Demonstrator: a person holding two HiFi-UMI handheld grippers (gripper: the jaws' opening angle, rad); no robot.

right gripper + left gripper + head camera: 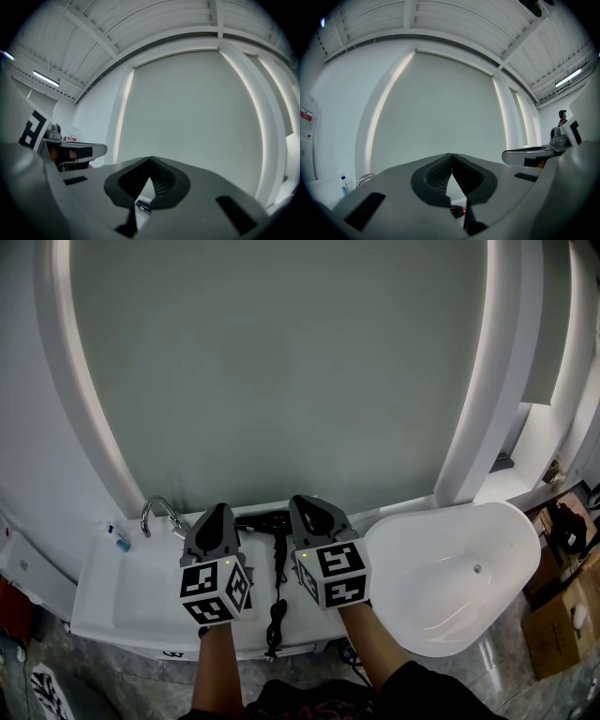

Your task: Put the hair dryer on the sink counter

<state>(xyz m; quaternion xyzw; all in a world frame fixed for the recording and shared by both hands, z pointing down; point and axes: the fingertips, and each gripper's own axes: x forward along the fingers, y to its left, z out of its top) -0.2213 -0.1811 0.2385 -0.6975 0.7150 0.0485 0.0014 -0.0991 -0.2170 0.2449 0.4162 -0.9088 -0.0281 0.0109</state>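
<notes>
Hair dryer (270, 524): black, lying on the white surface (103, 577) near the back wall, between the two hand-held grippers; neither one holds it.
Cord (277, 601): runs from the hair dryer toward the person and hangs bunched over the front edge.
Left hand-held gripper (217, 512): level, just left of the hair dryer, jaws closed together with nothing between them (452, 161).
Right hand-held gripper (302, 504): level, just right of the hair dryer, jaws closed tip to tip, holding nothing (150, 166).
Faucet (157, 512): chrome, at the back left of the surface.
Bottle (119, 540): small, blue-capped, left of the faucet.
Bathtub (511, 521): white, right of the surface.
Cardboard box (553, 634): on the floor at far right.
</notes>
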